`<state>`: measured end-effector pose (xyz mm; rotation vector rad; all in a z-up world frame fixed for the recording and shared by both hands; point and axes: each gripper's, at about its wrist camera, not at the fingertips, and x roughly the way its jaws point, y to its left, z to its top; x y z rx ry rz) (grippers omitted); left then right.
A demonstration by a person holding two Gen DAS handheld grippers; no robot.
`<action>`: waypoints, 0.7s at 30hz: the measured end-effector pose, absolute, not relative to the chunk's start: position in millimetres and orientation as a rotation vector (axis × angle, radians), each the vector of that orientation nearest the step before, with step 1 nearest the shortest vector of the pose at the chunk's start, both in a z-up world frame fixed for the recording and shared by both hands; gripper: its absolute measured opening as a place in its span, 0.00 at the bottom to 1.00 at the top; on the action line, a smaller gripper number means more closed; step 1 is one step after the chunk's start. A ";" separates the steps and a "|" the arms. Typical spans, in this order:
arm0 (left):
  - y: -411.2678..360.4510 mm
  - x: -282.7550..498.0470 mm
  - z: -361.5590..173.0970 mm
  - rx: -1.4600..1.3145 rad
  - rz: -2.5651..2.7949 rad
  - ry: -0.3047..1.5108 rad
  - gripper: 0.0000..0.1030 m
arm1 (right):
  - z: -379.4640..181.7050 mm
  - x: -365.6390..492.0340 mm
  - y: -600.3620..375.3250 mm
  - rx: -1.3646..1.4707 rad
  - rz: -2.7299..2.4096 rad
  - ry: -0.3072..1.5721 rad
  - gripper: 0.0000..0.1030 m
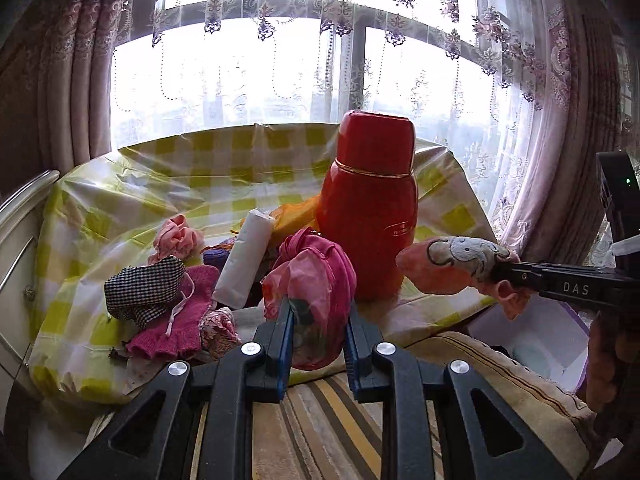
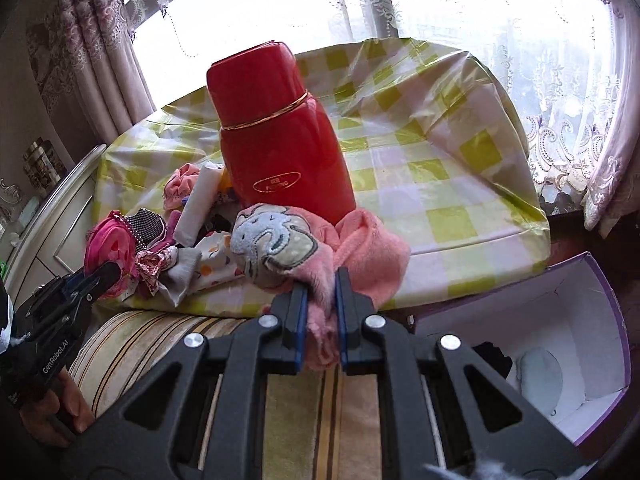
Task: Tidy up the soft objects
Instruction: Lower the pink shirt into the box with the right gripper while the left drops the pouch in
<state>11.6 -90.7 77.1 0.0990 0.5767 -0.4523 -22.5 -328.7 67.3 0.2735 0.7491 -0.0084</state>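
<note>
My left gripper (image 1: pixel 319 305) is shut on a pink pouch (image 1: pixel 316 268) with crinkly plastic over it, held just in front of the pile. In the right wrist view the same left gripper (image 2: pixel 113 271) comes in from the left with the pink pouch (image 2: pixel 106 246) in its tips. My right gripper (image 2: pixel 320 281) is shut on a pink fleece cloth (image 2: pixel 372 252) with a grey elephant patch. From the left wrist view, the right gripper (image 1: pixel 501 270) holds that fleece cloth (image 1: pixel 440 268) to the right of a red thermos.
A tall red thermos (image 1: pixel 368 208) (image 2: pixel 280 140) stands on the yellow-checked tablecloth (image 1: pixel 120 200) (image 2: pixel 440 184). Left of it lie a checked cloth (image 1: pixel 148 288), a magenta knit (image 1: pixel 176 328) and a white roll (image 1: pixel 244 264). An open purple-and-white box (image 2: pixel 592 300) sits low right, beside a striped cushion (image 2: pixel 132 340).
</note>
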 end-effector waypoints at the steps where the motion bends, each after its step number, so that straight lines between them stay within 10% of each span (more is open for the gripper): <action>1: -98.9 9.3 77.8 0.106 -0.474 0.576 0.22 | 67.0 -26.5 -337.2 0.276 -0.027 0.750 0.15; 21: -242.9 -23.7 77.9 0.150 -0.860 0.649 0.25 | 48.2 -90.7 -461.4 0.349 -0.366 0.795 0.15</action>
